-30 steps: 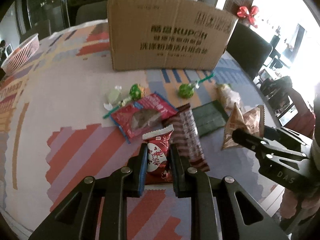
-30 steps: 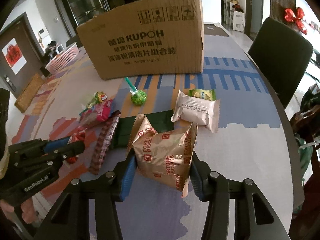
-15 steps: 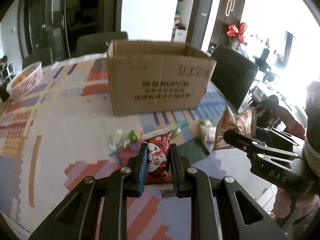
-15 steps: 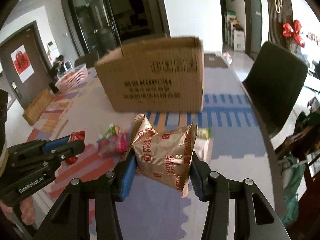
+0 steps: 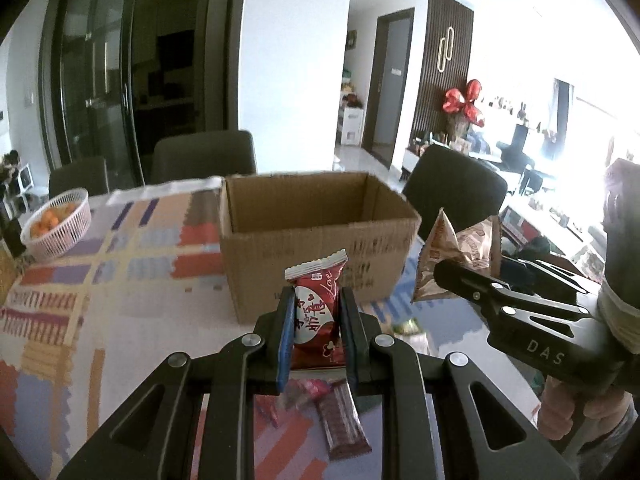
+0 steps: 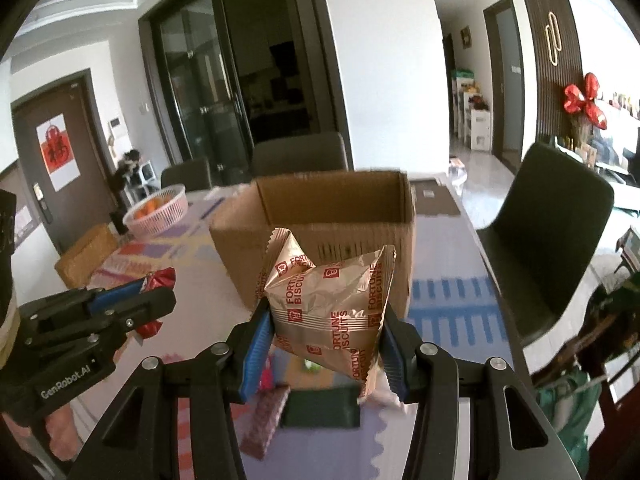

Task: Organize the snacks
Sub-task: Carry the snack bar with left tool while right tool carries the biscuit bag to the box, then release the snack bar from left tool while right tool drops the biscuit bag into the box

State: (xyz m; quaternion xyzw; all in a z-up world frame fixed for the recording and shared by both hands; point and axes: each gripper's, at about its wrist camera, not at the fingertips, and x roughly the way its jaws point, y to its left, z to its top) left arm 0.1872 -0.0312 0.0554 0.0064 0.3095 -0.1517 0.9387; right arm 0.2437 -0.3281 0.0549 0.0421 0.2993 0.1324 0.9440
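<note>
Snacks are what you carry in both hands at this moment: your left gripper [image 5: 316, 320] is pinched on a small dark-red foil packet with a white crimped top edge [image 5: 316, 312], and your right gripper [image 6: 324, 340] is clamped on a puffy gold-and-cream foil pouch printed in red [image 6: 328, 304]. Each pack sits upright between the blue pads, gripped low on its body so the top sticks out clear of the jaws, which I judge makes for a clean drop. You hold both packs above the desk [image 5: 132, 312], in line with the open brown corrugated cardboard box [image 5: 316, 236], whose flaps are folded away; it looks like the place the snacks are meant to go. The pouch reads "FORTUNE BISCUITS" several times over. The red packet shows "Love" in script beside white Chinese characters I cannot read with confidence. The right gripper body is marked "DAS", the left "GenRobot.AI". Print on the box front is too blurred to read. More packs lie on the desk below your grippers, among them a long brown striped wrapper [image 5: 344, 420] and a flat dark-green packet [image 6: 320, 408]. A pink plastic mesh basket of orange fruit [image 5: 60, 222] stands well apart at the desk's far left.
</note>
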